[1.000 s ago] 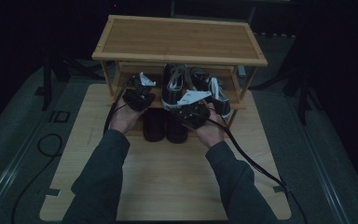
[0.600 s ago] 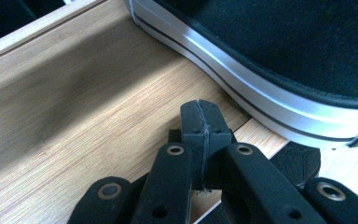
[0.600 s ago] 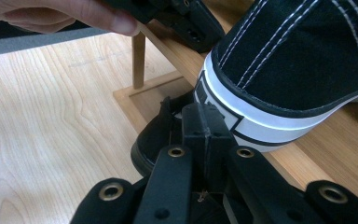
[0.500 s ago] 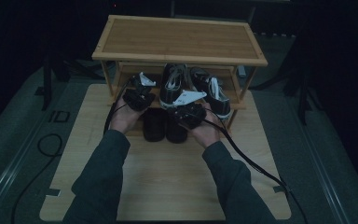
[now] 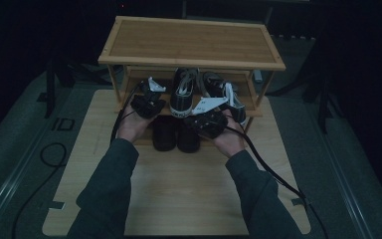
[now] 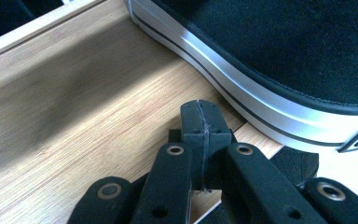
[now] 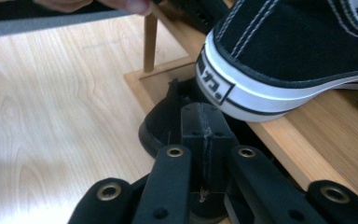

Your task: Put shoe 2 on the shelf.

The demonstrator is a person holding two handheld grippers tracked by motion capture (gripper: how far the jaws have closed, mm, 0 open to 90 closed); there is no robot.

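Under the rack's top board point(image 5: 191, 42), toes of the sneakers point(image 5: 184, 94) out of sight — heels alone visible at the shelf's front edge. Dark pair point(image 5: 175, 133) below, half covered by both grippers, too dim for detail. In the left gripper view, sneaker sole point(image 6: 242, 88) cut by the top and right edges — blurred.

The right tool point(image 5: 214, 110) has edged slightly left toward the black sneaker point(image 5: 183, 94).
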